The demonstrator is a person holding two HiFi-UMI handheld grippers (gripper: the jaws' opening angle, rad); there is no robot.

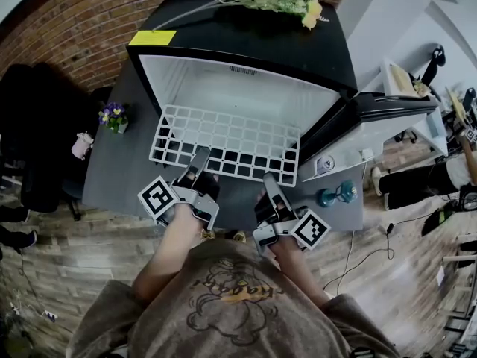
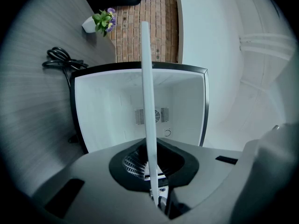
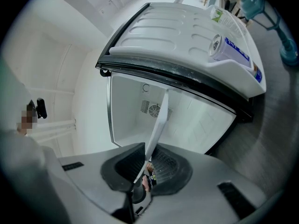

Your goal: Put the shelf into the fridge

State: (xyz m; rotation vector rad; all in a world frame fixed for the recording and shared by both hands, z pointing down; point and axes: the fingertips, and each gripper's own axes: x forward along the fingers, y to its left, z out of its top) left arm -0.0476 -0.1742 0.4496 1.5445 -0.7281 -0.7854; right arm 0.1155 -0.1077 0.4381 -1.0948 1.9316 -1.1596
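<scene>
**Head view.** I hold the white wire shelf [image 1: 227,142] by its near edge. The left hand-held gripper [image 1: 200,161] and the right hand-held gripper [image 1: 268,183] are each clamped narrowly on it. Its far edge lies at the mouth of the fridge [image 1: 246,88]. The fridge sits on the dark worktop [image 1: 119,174] with its door [image 1: 376,121] swung open to the right. Only this view shows the whole grid, with the shelf's left corner close to the fridge's left wall.

**Gripper views.** The shelf appears edge-on, as a thin white bar between the pads. Beyond it are the open cavity and the vent [image 2: 139,115] in the back wall. The left gripper view alone shows a coiled cable [image 2: 60,62] beside the fridge. The right gripper view alone shows the door's inner face, with a can [image 3: 219,43] in it.
</scene>
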